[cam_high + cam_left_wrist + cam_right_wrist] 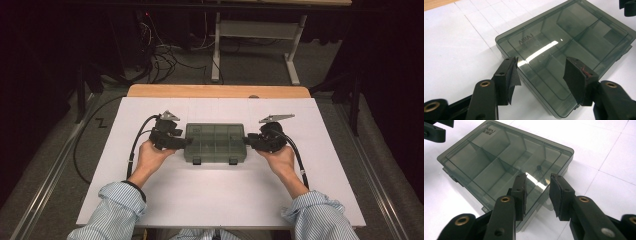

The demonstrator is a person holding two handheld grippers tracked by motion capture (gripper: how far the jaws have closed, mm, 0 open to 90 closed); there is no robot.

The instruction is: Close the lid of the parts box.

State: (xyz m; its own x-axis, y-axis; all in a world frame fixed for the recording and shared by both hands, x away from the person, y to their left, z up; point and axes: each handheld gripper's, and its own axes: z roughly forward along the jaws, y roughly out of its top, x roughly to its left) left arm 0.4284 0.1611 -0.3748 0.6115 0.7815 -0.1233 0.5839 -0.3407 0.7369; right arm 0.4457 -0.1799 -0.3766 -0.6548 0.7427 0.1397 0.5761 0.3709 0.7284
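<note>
High view looks down on a white tabletop (220, 192) ruled with faint grid lines; a strip of bare wood (218, 91) runs along its far edge. On the middle of this sheet lies a smoky grey translucent compartment box (215, 142), lid closed, its two latches facing the person. Inner dividers show through the lid, and raised lettering sits at one corner of it.

A person in blue striped sleeves (117, 210) reaches in from below, one hand at each short end of the box. The left gripper (184, 142) meets the box's left end, the right gripper (247, 141) its right end. Left gripper view has the two black jaws spread wide over the near end of the lid, the pads not pressing on the plastic. Right gripper view shows its own jaws parted to a narrower gap above the lid's edge, likewise clear of it; the box is not pinched by either tool. A black cable (135, 145) trails from the left gripper off the table's left side, and another follows the right forearm.

Beyond the table the room is dark. Grey carpet (330, 75) covers the floor, a tangle of cables (162, 57) lies on it at the back left, and the white metal legs of another desk (216, 50) stand farther back. Metal rails (47, 185) run along the floor on both sides of the table.
</note>
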